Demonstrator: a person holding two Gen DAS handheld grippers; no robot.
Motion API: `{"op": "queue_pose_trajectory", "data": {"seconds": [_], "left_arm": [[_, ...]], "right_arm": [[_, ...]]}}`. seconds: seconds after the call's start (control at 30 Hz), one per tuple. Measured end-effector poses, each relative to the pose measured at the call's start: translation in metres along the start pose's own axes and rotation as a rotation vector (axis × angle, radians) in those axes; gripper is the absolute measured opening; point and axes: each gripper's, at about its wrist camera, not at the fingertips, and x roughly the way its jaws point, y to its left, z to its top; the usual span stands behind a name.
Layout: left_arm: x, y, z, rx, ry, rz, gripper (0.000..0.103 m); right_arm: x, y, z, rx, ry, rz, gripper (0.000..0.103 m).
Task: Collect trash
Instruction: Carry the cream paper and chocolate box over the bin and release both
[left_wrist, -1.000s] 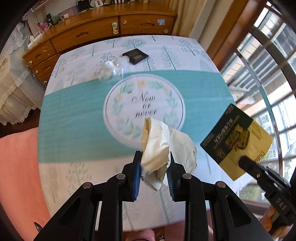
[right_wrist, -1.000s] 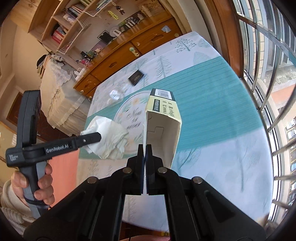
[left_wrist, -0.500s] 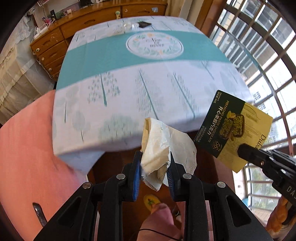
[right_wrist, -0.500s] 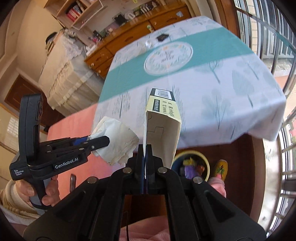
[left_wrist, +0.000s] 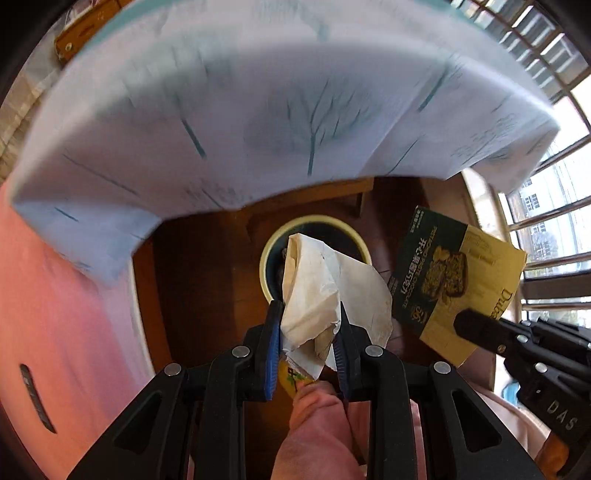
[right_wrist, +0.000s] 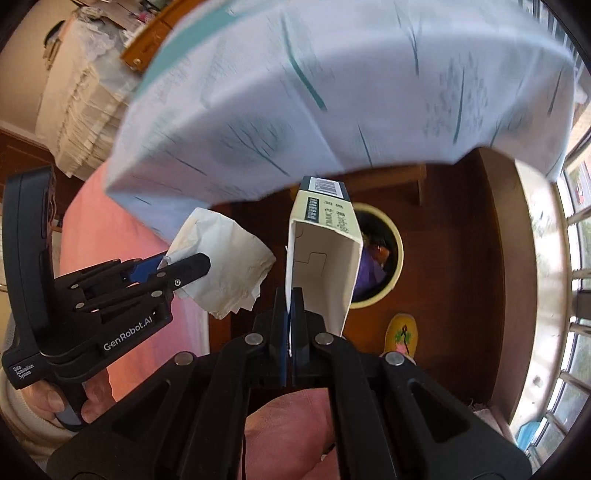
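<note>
Both claws grip trash beyond the hanging edge of the tree-print tablecloth (left_wrist: 258, 110), over the dark wooden floor (right_wrist: 461, 258). Right gripper (right_wrist: 291, 295) has its jaws pressed together on one wall of the empty open-ended carton (right_wrist: 325, 254), held above the round cream-rimmed bin (right_wrist: 391, 236). Left gripper (left_wrist: 308, 317) is clamped on the crumpled white paper (left_wrist: 325, 288), directly above that bin (left_wrist: 314, 223), beside the carton (left_wrist: 450, 280).

Tree-print tablecloth (left_wrist: 258, 110) overhangs, blurred. Dark wooden floor (left_wrist: 207, 280) below. Barred windows (left_wrist: 546, 221) right (daylight bright). Wooden drawers (right_wrist: 147, 48) far left, pink surface (left_wrist: 55, 314) near left.
</note>
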Motion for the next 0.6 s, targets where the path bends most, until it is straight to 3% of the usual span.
{"op": "queue_pose_trajectory", "data": {"seconds": [0.3, 0.37, 0.43, 0.57, 0.6], "left_arm": [[0.142, 0.015, 0.0, -0.118, 0.034, 0.02, 0.031], [0.158, 0.021, 0.003, -0.137, 0.031, 0.023, 0.038], [0.168, 0.025, 0.007, -0.149, 0.023, 0.018, 0.051], [0.176, 0.036, 0.015, -0.174, 0.009, -0.005, 0.065], [0.175, 0.037, 0.016, -0.173, 0.002, -0.003, 0.073]], "right_arm": [[0.144, -0.057, -0.001, 0.02, 0.087, -0.034, 0.0], [0.163, -0.063, 0.005, 0.016, 0.095, -0.036, 0.0], [0.176, -0.071, 0.018, 0.013, 0.102, -0.018, 0.0], [0.192, -0.08, 0.029, 0.035, 0.141, -0.018, 0.0], [0.193, -0.079, 0.035, 0.039, 0.146, -0.032, 0.003]]}}
